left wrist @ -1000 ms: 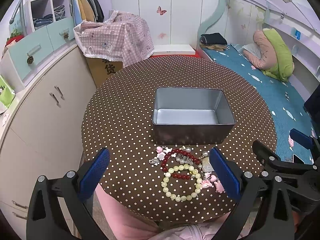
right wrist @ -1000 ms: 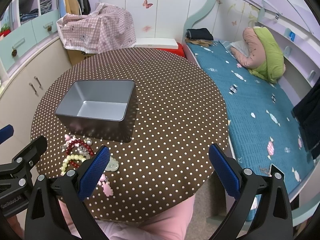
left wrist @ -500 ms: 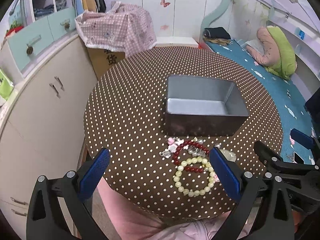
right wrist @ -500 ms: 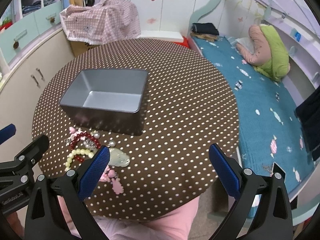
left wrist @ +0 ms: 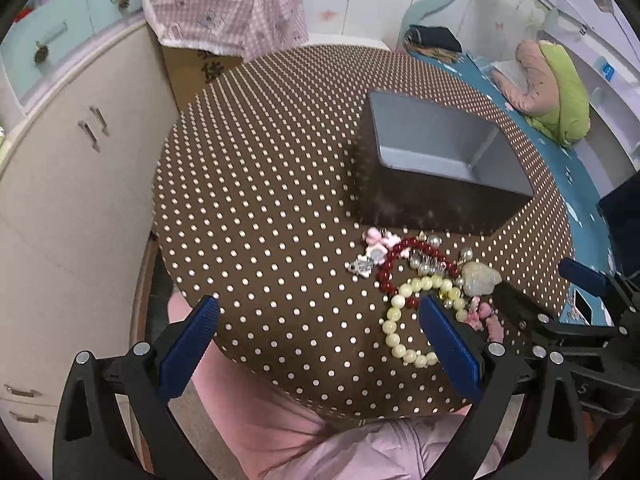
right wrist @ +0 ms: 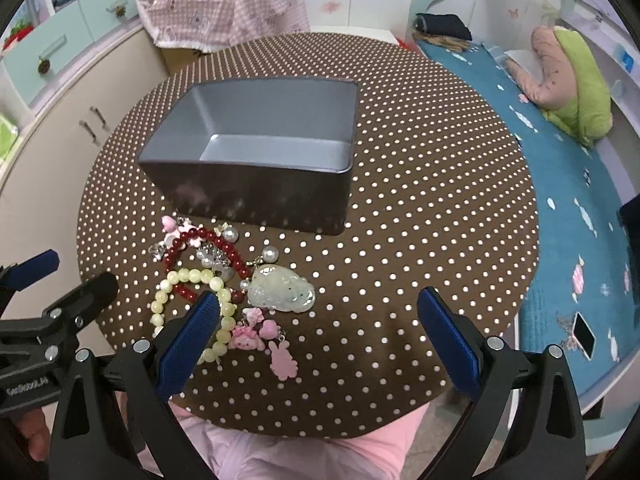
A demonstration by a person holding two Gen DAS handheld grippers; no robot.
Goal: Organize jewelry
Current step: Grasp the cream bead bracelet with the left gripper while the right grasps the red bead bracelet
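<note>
Polka-dotted tabletop (right wrist: 420, 200) carries an empty grey tin (right wrist: 256, 160); all the jewelry (right wrist: 224, 276) lies heaped just in front of it. Both the left hand-held gripper (left wrist: 316, 344) and right hand-held gripper (right wrist: 320, 340) hover spread, holding nothing. Nothing sorted yet, I'd say.

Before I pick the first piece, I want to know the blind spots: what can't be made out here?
- Pale bead bracelet: near part hidden behind the right gripper finger, right wrist view.
- Pink charms: mostly covered by the left gripper finger, left wrist view.
- Grey tin: floor's near strip hidden by its front wall.
</note>
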